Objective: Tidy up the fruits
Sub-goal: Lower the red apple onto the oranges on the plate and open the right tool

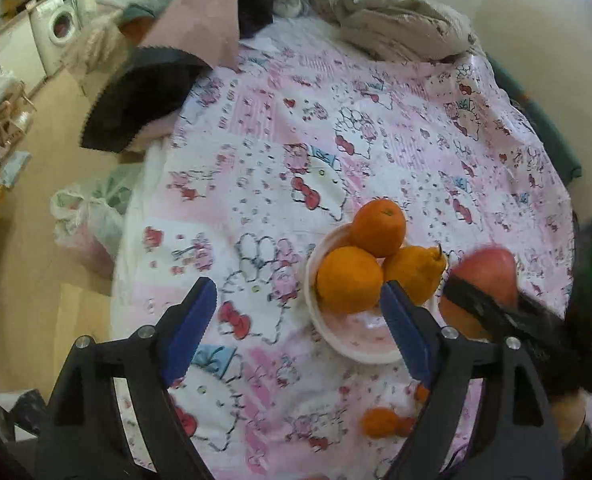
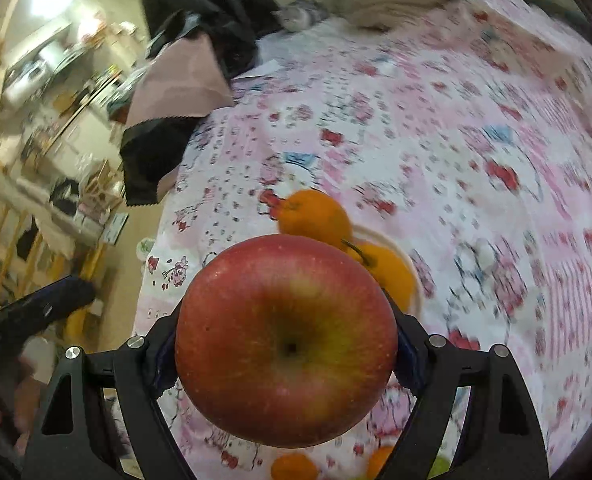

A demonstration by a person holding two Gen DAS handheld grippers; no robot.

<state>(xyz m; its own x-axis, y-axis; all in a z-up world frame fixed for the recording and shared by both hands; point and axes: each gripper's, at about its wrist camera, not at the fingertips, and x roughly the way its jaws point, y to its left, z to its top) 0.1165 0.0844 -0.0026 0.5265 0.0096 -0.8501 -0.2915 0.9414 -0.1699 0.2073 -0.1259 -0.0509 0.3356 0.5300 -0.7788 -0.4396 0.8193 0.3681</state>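
Note:
A white bowl [image 1: 335, 332] on the pink Hello Kitty sheet holds three oranges [image 1: 349, 280]. My left gripper [image 1: 299, 320] is open and empty just in front of the bowl, its right finger over the rim. My right gripper [image 2: 286, 344] is shut on a red apple [image 2: 286, 340], held above the sheet close to the bowl [image 2: 415, 280]; in the left wrist view the apple [image 1: 483, 276] shows right of the bowl. Small loose oranges [image 1: 379, 422] lie on the sheet near me, also seen in the right wrist view [image 2: 294, 468].
Beige clothes [image 1: 399, 28] are heaped at the far end of the bed. A pink and black cloth [image 1: 148, 92] hangs over the left edge. A plastic bag [image 1: 88, 224] lies on the floor at the left.

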